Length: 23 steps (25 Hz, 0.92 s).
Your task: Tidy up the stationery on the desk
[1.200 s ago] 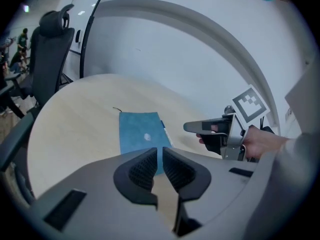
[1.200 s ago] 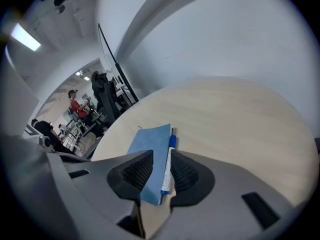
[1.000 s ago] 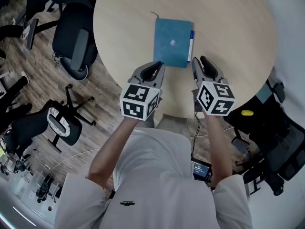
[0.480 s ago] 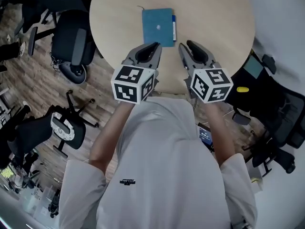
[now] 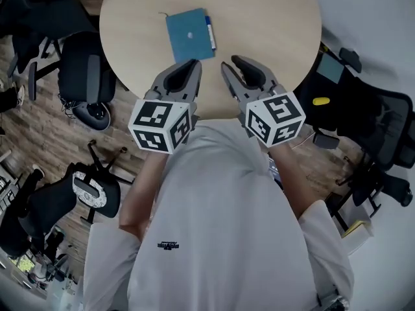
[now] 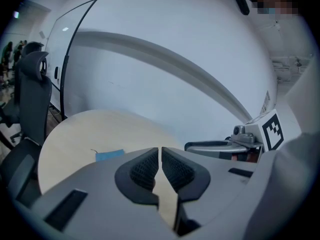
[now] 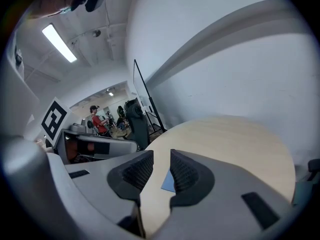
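Observation:
A blue notebook lies flat on the round wooden table, with a blue pen along its right edge. Both grippers hover near the table's front edge, short of the notebook. My left gripper has its jaws almost touching, with nothing between them. My right gripper shows a narrow gap and holds nothing. In the left gripper view the notebook lies left of the left gripper. In the right gripper view a corner of the notebook shows in the gap of the right gripper.
Black office chairs stand on the wood floor at the left. Another black chair and a yellow object are at the right. A white wall curves behind the table. A person stands far off.
The head view has pulled back: the table and notebook now sit higher and smaller in the frame. Both grippers have drawn back toward the table's front edge.

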Available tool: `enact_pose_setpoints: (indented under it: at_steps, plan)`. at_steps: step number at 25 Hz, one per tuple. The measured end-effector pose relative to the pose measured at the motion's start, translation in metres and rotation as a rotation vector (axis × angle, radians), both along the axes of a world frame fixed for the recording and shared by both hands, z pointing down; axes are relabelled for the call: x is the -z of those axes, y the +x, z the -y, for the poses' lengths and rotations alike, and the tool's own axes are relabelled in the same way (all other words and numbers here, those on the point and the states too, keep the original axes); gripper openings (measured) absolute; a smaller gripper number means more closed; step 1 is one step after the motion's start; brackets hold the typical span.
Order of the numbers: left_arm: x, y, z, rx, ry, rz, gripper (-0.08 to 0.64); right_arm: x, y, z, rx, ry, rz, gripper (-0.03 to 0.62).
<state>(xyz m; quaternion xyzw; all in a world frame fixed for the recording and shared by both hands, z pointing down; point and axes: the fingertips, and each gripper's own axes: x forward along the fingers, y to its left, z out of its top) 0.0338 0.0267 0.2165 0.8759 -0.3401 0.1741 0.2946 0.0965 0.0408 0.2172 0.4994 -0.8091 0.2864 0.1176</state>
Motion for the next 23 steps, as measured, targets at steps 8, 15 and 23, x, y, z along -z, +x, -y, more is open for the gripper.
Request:
enact_pose_setpoints:
  at_steps: [8, 15, 23]
  plan:
    - [0.007, 0.001, -0.009, 0.037, 0.063, -0.005, 0.035, 0.008, -0.007, -0.023, -0.006, 0.073, -0.069, 0.12]
    - [0.005, -0.002, -0.019, 0.021, 0.121, 0.043, 0.035, 0.006, -0.01, -0.026, -0.017, 0.102, -0.092, 0.074]
    - [0.003, -0.001, -0.021, 0.021, 0.123, 0.063, 0.034, 0.005, -0.009, -0.025, -0.018, 0.103, -0.078, 0.034]
